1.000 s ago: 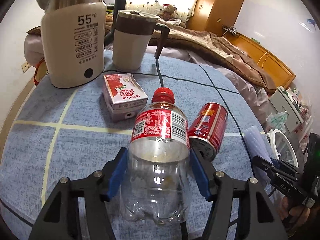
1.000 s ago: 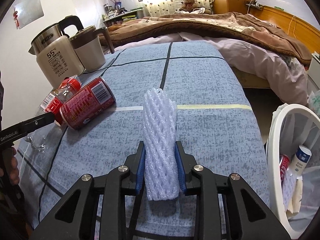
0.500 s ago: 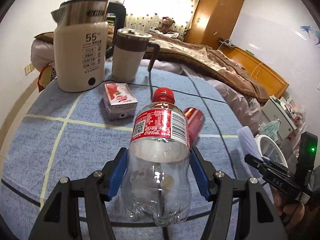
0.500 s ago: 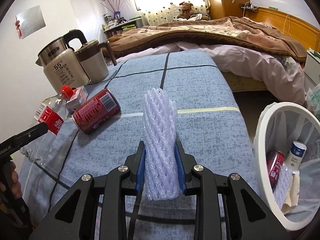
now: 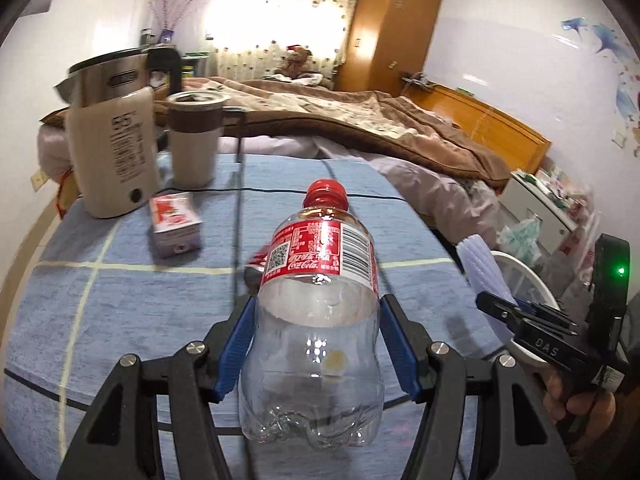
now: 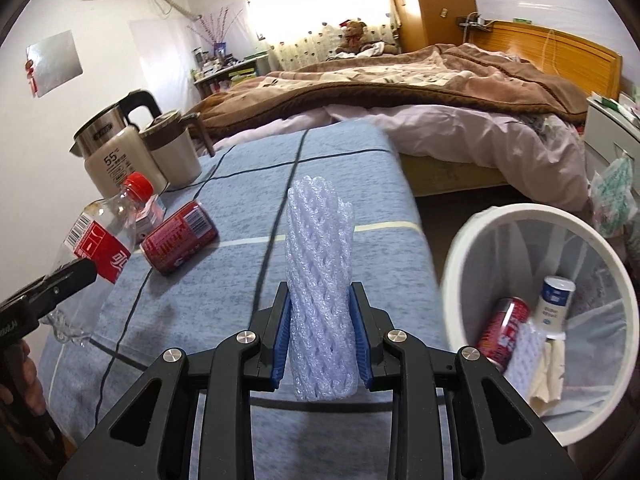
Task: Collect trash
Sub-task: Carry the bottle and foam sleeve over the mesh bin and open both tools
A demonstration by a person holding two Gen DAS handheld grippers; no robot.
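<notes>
Red-capped clear bottle (image 5: 318, 300), white mesh-patterned foam net (image 6: 320, 292).

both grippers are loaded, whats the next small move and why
Probably swing the right gripper rightward over the white trash bin and release. It is shut on the foam fruit net, and the open bin sits just right of it, nearer than to the left gripper's cola bottle.

Red can (image 5: 256, 261) mostly hidden behind bottle (image 5: 316, 312); kettle (image 5: 112, 148) lettering blurred.

2 cans (image 6: 180, 238), 1 bottle (image 5: 318, 312), 2 foam nets (image 6: 320, 292), 1 carton (image 5: 174, 220), 1 bin (image 6: 452, 264).
</notes>
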